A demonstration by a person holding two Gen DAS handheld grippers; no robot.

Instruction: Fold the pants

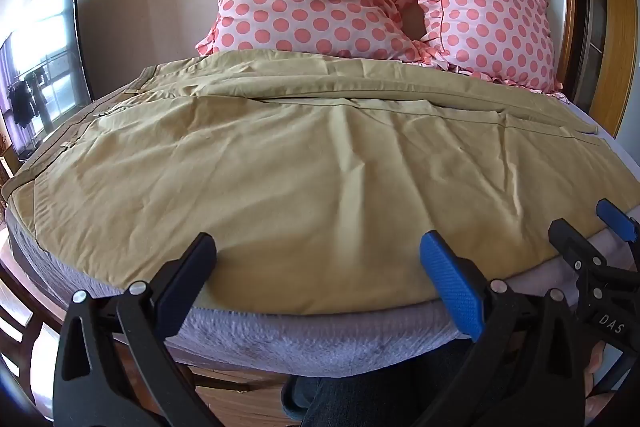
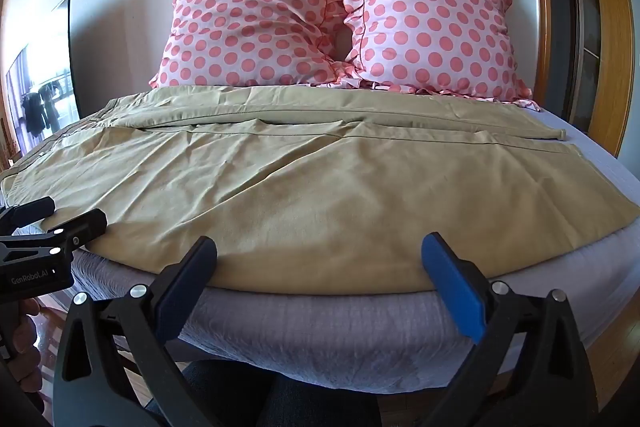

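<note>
Tan pants (image 1: 304,163) lie spread flat across the bed, waistband at the left, leg hems at the right; they also show in the right wrist view (image 2: 320,187). My left gripper (image 1: 320,267) is open and empty, just above the near edge of the pants. My right gripper (image 2: 320,267) is open and empty at the same near edge, further right. The right gripper shows in the left wrist view (image 1: 588,223) at the right. The left gripper shows in the right wrist view (image 2: 60,215) at the left. Neither touches the cloth.
The bed has a lavender sheet (image 2: 360,339). Two pink polka-dot pillows (image 2: 256,23) (image 2: 432,27) lean on the wall behind the pants. A dark screen (image 1: 44,59) stands at the left. A wooden door frame (image 2: 540,7) is at the right.
</note>
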